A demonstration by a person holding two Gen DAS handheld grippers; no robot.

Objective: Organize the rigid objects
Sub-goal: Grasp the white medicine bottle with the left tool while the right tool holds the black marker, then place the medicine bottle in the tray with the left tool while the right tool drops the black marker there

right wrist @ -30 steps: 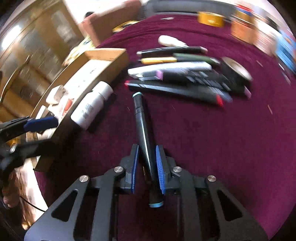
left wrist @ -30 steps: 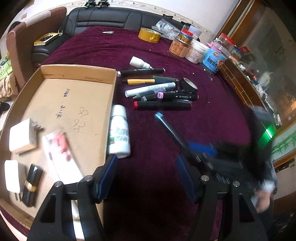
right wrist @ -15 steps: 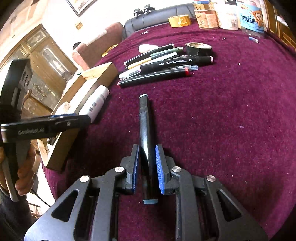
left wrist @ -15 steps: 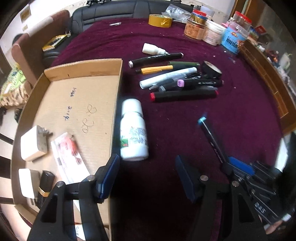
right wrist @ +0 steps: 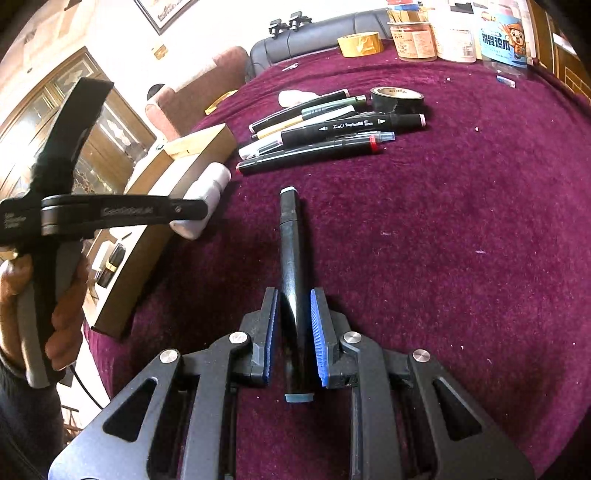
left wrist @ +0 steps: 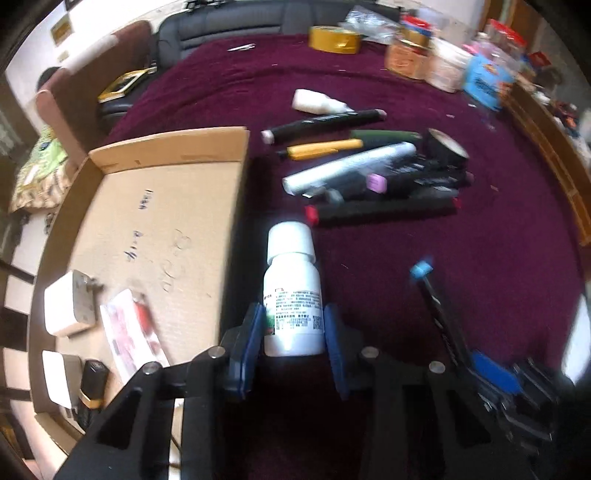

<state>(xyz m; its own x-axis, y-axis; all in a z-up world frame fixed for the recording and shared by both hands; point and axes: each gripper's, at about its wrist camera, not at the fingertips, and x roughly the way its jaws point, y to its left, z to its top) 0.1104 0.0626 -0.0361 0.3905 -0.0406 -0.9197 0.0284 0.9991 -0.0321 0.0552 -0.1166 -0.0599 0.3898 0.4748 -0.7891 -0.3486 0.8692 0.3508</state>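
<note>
A white pill bottle [left wrist: 293, 295] lies on the purple cloth beside the cardboard tray [left wrist: 162, 206]. My left gripper [left wrist: 293, 325] has closed around the bottle's lower half, blue pads against both its sides. It also shows in the right wrist view [right wrist: 177, 218], with the bottle [right wrist: 207, 192] partly hidden behind it. My right gripper [right wrist: 293, 332] is shut on a black marker with blue-grey caps [right wrist: 291, 280], held just above the cloth. That marker shows in the left wrist view [left wrist: 439, 317].
A pile of markers and pens [left wrist: 369, 181] with a black tape roll [left wrist: 445, 149] lies beyond. The tray holds white chargers [left wrist: 70, 302], a tube [left wrist: 129, 332] and a black lipstick [left wrist: 90, 387]. Jars [right wrist: 454, 29] and yellow tape [right wrist: 360, 44] stand at the far edge.
My left gripper moved forward to the white bottle and closed its fingers onto it. My right gripper kept its grip on the black marker and drew back toward the near edge.
</note>
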